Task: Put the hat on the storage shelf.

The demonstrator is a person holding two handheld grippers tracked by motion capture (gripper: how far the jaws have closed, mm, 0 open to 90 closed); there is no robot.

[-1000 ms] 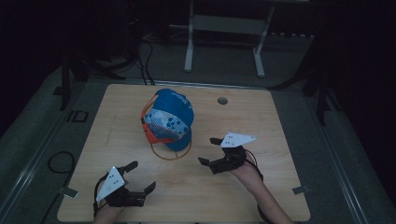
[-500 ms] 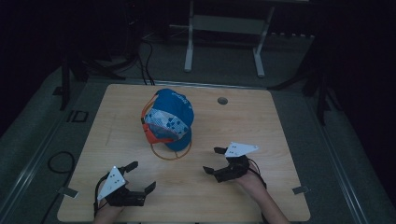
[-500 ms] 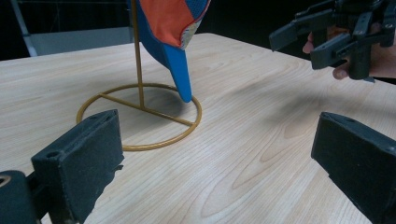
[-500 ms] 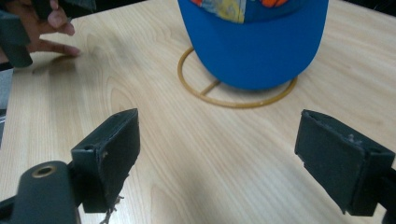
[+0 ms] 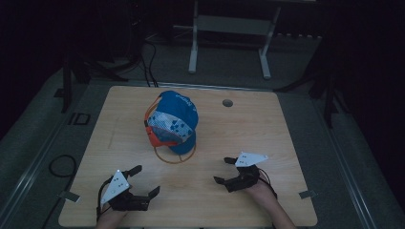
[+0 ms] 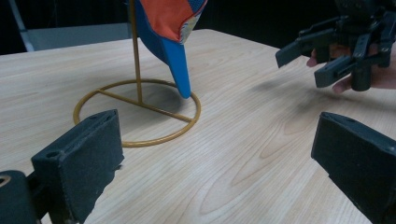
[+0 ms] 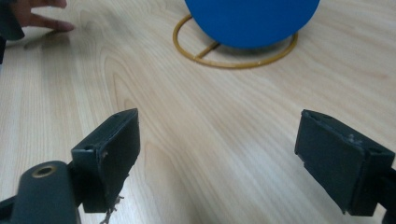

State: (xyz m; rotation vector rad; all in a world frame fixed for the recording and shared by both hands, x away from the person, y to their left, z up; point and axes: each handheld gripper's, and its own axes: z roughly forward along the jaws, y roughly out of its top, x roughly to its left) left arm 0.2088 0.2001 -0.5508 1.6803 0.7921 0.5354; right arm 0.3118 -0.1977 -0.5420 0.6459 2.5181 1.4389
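Note:
A blue cap with orange and patterned panels hangs on a gold wire stand; the stand's ring base lies on the wooden table. My left gripper rests open near the front left edge, pointing toward the ring. My right gripper stands open at the front right, a short way from the ring. In the left gripper view the open left gripper frames bare wood, with the ring and cap brim ahead. The right gripper is open and holds nothing, and the cap lies beyond it.
A round cable hole sits in the table's far right part. A white metal frame stands on the floor behind the table, and cables lie to its left. The surroundings are dark.
My right gripper has drawn back toward the front edge of the table, still open. The left gripper and the cap have stayed put.

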